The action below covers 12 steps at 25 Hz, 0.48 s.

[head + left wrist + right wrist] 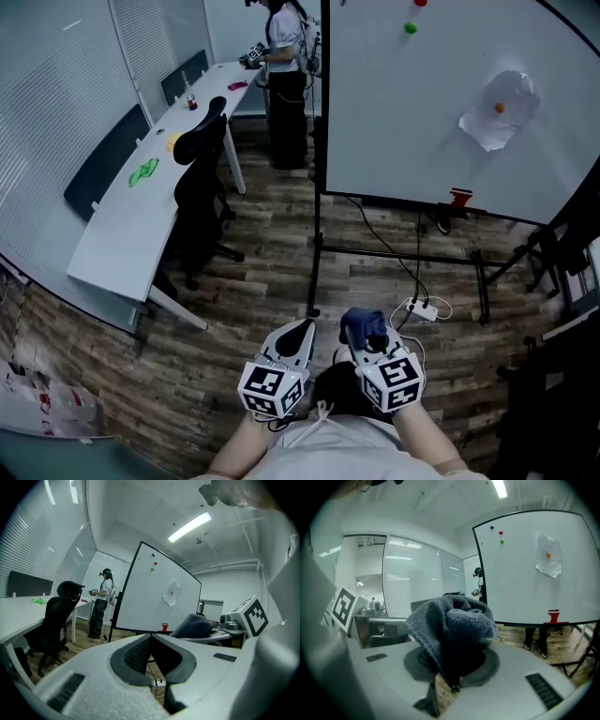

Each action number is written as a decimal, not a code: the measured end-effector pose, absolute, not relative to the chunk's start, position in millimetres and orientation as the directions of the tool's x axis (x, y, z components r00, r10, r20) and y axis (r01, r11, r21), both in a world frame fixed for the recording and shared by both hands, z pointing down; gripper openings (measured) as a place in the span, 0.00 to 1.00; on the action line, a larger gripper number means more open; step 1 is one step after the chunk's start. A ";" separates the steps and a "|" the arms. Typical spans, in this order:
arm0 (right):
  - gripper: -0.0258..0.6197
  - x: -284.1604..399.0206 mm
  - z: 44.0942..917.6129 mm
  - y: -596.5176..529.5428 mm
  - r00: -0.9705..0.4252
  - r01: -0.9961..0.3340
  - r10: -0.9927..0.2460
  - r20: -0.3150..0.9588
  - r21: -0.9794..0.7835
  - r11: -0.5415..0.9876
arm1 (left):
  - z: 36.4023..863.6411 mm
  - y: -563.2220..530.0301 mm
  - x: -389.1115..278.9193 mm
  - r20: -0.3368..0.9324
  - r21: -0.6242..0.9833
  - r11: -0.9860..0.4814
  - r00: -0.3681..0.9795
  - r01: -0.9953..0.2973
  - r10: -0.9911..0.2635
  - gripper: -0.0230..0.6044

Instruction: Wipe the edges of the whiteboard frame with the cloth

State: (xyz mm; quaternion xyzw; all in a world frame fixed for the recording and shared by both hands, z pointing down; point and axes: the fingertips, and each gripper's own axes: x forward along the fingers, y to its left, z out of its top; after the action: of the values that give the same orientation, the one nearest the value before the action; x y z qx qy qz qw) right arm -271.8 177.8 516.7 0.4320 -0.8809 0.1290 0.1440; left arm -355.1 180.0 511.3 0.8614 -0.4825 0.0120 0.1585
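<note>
The whiteboard (422, 94) stands ahead at the right on a black stand, and its black frame (324, 103) runs down the left edge. It also shows in the left gripper view (145, 602) and the right gripper view (520, 573), well away from both grippers. My right gripper (361, 343) is low over the wooden floor, shut on a bunched blue-grey cloth (366, 325) that bulges out of the jaws (454, 620). My left gripper (300, 334) is beside it, shut with nothing between its jaws (151, 637). The cloth (192, 626) shows to its right.
A sheet of paper (502, 112) and a green magnet (410, 28) are on the board, with a red item (460, 197) on its lower frame. The stand's foot bar (403, 253), cables and a power strip (422, 309) lie ahead. A black chair (202, 178), long white desk (131, 216) and standing person (286, 75) are at the left.
</note>
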 end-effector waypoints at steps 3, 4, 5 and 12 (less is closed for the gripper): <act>0.16 -271.7 518.0 149.9 -0.606 -0.782 -0.709 0.360 -0.108 0.614 | 513.8 154.7 -354.2 0.181 0.253 -0.469 0.517 -0.846 -0.837 0.07; 0.16 -271.8 518.4 139.0 -0.612 -0.778 -0.704 0.360 -0.112 0.619 | 514.3 145.3 -354.5 0.184 0.249 -0.462 0.510 -0.851 -0.840 0.07; 0.16 -272.0 518.6 127.8 -0.618 -0.774 -0.699 0.359 -0.118 0.623 | 514.2 135.3 -355.1 0.188 0.246 -0.456 0.503 -0.855 -0.843 0.07; 0.16 -267.1 510.2 37.8 -0.646 -0.750 -0.677 0.352 -0.128 0.649 | 497.3 40.7 -352.4 0.168 0.226 -0.416 0.456 -0.881 -0.874 0.07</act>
State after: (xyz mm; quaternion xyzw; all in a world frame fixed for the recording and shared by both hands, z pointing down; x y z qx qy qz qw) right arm -267.1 37.8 510.2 0.3974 -0.8975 0.1323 0.1378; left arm -352.4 40.7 497.3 0.8414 -0.5214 0.0119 0.1419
